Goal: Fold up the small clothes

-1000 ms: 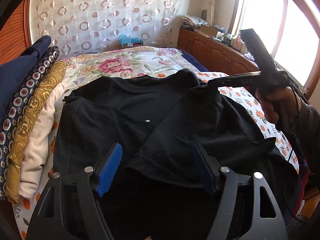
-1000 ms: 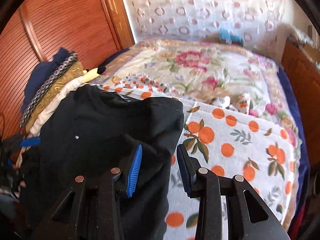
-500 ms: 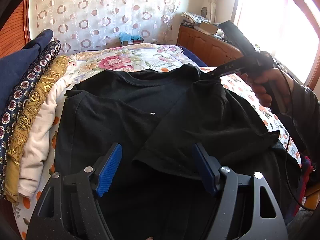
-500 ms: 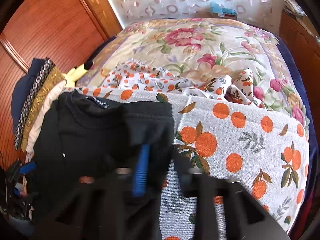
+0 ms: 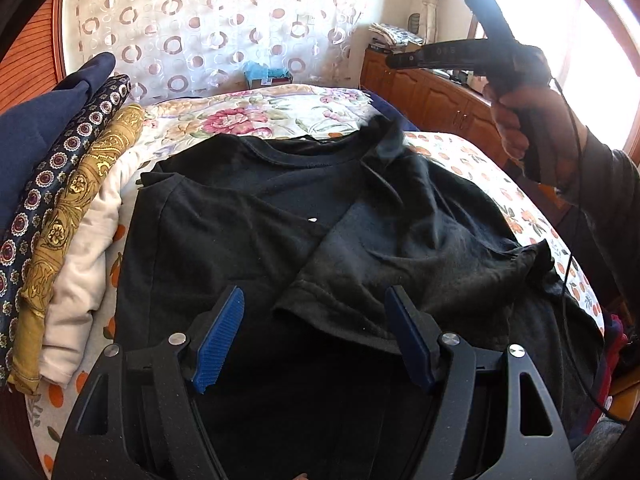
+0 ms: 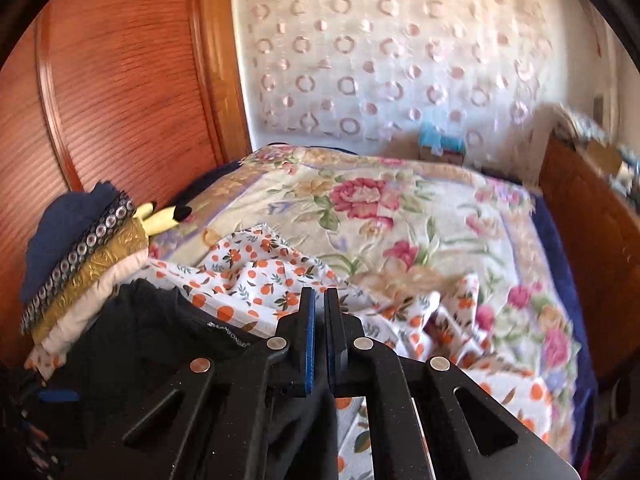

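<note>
Black T-shirt [image 5: 248, 216], soft matte knit with a ribbed round neck, lies spread over the bed; its sleeve at 3 o'clock is folded inward across the chest in a rumpled flap with a stitched hem. At 9 o'clock of the left wrist view leans a pile of folded clothes [image 5: 68, 200]: navy cloth, a dark band of printed medallions, gold paisley brocade and a plump cream layer. Under them lies the orange-print sheet [image 5: 516, 204], thin and crinkled, and beyond it a floral quilt [image 5: 256, 116]. At 6 o'clock the left gripper [image 5: 316, 336] hovers over the shirt, its ribbed blue pads well apart with nothing pinched. At 1 o'clock the right gripper [image 5: 396, 60], a slim black bar in a hand [image 5: 524, 120], is raised clear of the shirt; the right wrist view shows its jaws drawn together, pads all but touching, nothing between them, having just been closing.
</note>
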Tool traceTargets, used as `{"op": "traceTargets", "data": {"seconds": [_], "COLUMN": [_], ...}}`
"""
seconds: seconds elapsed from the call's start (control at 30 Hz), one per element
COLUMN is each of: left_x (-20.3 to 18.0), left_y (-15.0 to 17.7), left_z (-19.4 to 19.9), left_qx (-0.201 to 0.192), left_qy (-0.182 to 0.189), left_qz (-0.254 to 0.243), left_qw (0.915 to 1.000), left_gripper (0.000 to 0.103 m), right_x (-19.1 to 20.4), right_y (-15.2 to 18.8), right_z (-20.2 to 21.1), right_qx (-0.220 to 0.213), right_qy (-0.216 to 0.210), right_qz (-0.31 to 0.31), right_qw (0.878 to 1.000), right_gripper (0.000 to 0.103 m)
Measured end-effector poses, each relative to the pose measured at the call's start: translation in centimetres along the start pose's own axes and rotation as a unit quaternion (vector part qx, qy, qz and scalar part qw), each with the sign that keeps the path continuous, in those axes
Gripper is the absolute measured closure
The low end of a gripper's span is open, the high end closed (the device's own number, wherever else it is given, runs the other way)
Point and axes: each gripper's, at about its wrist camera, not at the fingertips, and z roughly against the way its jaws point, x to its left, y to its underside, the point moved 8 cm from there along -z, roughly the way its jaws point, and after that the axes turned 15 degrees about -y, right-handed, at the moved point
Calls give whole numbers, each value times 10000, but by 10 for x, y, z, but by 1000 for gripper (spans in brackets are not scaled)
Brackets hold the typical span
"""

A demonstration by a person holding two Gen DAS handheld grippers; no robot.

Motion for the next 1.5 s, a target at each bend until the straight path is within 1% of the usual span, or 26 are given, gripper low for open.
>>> {"op": "traceTargets", "data": {"seconds": [0.07,0.1,0.13,0.2,0.3,0.4,0.47,0.5,0.53,0.57,0.6,0.63,0.67,0.73,0.83,0.93,1.0,1.07,1.13,1.17,1.33,1.4,1.5], "left_x": [1,2,2,3,3,5,9,11,13,16,21,28,34,48,68,81,86,87,85,84,77,78,81], "left_y": [0,0,0,1,6,10,13,13,14,13,11,10,10,9,10,5,-3,-14,-24,-29,-51,-55,-57], "left_z": [1,2,4,7,11,13,13,13,13,11,10,9,9,10,12,8,3,-4,-11,-14,-35,-42,-51], "left_qx": [-9,-18,-28,-53,-57,-61,-51,-40,-38,-41,-45,-36,-35,-44,-17,-19,-21,-25,-12,-20,37,80,158], "left_qy": [-31,-32,-28,-33,-52,-95,-117,-128,-142,-176,-254,-332,-378,-504,-573,-739,-791,-769,-772,-770,-839,-882,-940], "left_qz": [7,24,40,53,19,-9,10,19,32,49,53,83,106,209,382,353,353,363,314,286,141,117,116], "left_qw": [10000,10000,10000,10000,10000,9999,9999,9999,9999,9998,9997,9994,9992,9985,9976,9966,9962,9964,9965,9966,9964,9960,9954], "left_gripper": [29,29,29,29,29,29,29,29,29,29,29,29,29,29,29,29,29,29,29,29,30,30,30], "right_x": [2,-2,-5,-2,4,15,20,18,18,16,13,9,7,10,14,12,6,-1,-12,-17,-30,-33,-33], "right_y": [8,12,17,27,53,86,110,115,123,129,128,130,130,126,127,124,120,111,104,100,87,84,82], "right_z": [-1,1,7,19,45,73,85,91,94,96,96,96,97,95,93,85,70,53,36,26,-14,-23,-35], "right_qx": [174,241,285,299,477,726,868,910,955,993,1003,1003,991,911,893,868,860,932,990,1038,1190,1208,1218], "right_qy": [-44,-29,-60,-208,-210,-314,-347,-366,-392,-327,-236,-161,-185,-283,-360,-373,-403,-457,-321,-323,-544,-558,-689], "right_qz": [-28,-65,-121,-186,-165,-183,-228,-269,-294,-268,-251,-265,-316,-385,-404,-378,-421,-391,-338,-362,-480,-443,-413], "right_qw": [9998,9997,9995,9992,9985,9967,9954,9948,9942,9942,9944,9945,9944,9947,9945,9948,9946,9938,9940,9934,9902,9901,9893], "right_gripper": [97,95,92,91,91,91,91,91,90,83,78,63,54,54,54,54,54,54,54,54,54,54,54]}}
